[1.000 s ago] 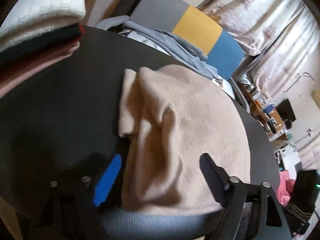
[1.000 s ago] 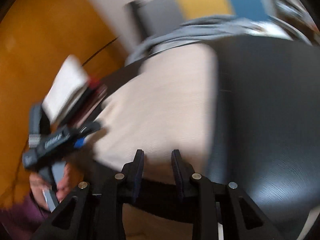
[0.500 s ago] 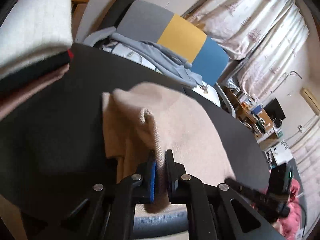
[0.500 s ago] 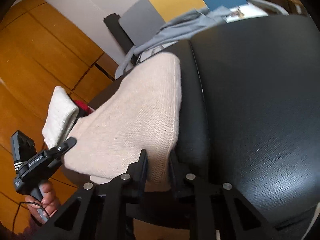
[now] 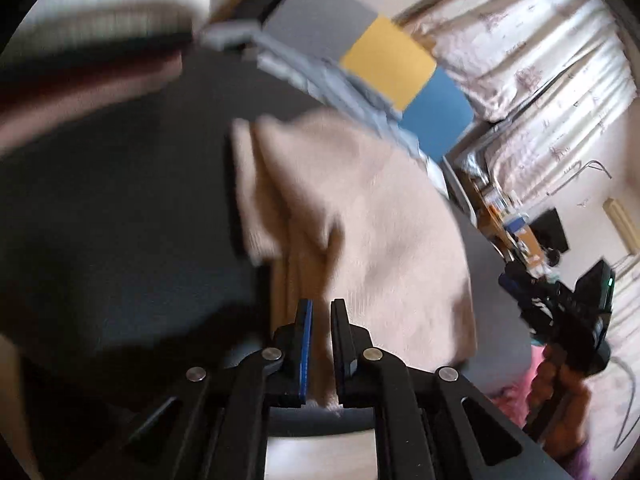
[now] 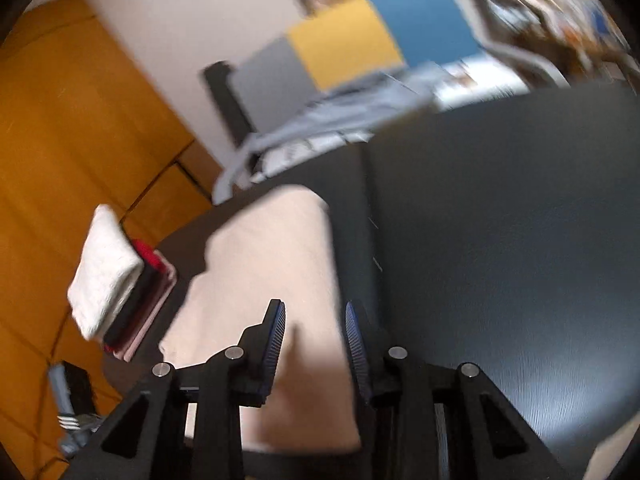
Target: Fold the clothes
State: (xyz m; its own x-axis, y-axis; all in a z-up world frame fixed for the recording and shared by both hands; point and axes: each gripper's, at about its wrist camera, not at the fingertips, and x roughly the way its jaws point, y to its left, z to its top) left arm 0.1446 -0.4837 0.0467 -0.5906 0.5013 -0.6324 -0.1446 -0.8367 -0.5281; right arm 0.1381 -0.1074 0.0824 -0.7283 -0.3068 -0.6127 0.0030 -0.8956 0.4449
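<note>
At the near edge of the black table [image 6: 520,240], right lets go, left hangs on!

Half a second back both grippers pinched the beige sweater [image 5: 360,216]; now the right gripper [image 6: 316,344] has sprung its jaws apart over the cloth, nothing between them, while the left gripper [image 5: 320,344] stays nipped shut on the near hem. That reads like one fold laid down and the right hand freed to regrip. Sweater lies bunched mid-table, its left side rumpled, near end hanging over the edge. Far left sits a stack [image 6: 108,276] of folded clothes, white on top. Beyond the table: a grey-yellow-blue chair [image 6: 344,48] draped with a grey garment [image 6: 332,120], orange wall left, pale curtains [image 5: 540,60] right.
</note>
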